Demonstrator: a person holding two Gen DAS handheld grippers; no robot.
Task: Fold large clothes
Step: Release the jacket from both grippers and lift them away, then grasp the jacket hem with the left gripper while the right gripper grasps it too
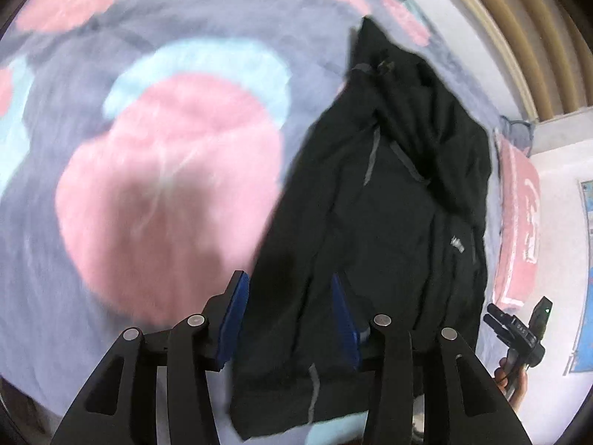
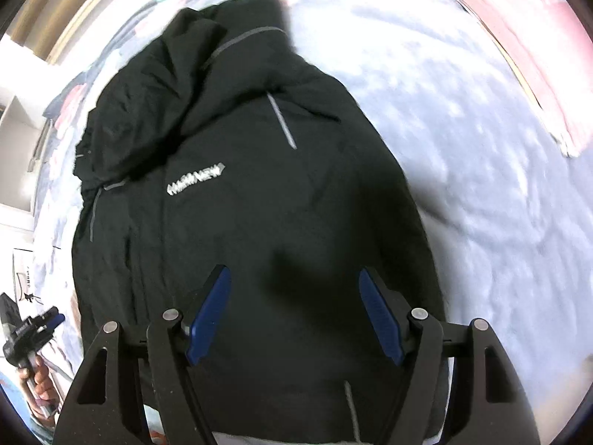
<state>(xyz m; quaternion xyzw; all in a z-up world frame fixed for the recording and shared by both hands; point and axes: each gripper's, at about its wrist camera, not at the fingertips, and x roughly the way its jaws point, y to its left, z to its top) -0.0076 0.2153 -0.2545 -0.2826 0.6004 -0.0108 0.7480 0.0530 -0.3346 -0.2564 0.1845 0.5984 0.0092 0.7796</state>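
Observation:
A black jacket point(image 1: 389, 222) with grey seams and a white chest logo lies spread on the bed, hood end away from me. In the right wrist view the jacket point(image 2: 241, 204) fills the middle. My left gripper point(image 1: 289, 319) is open and empty above the jacket's near left edge. My right gripper point(image 2: 294, 315) is open and empty above the jacket's lower body. The right gripper also shows in the left wrist view point(image 1: 519, 330), and the left gripper shows in the right wrist view point(image 2: 33, 330), each held in a hand.
The bed cover point(image 1: 166, 185) is grey with large pink and pale blue patches. A pink pillow point(image 1: 517, 222) lies beside the jacket by the white wall. A wooden headboard point(image 1: 519, 37) stands at the far end.

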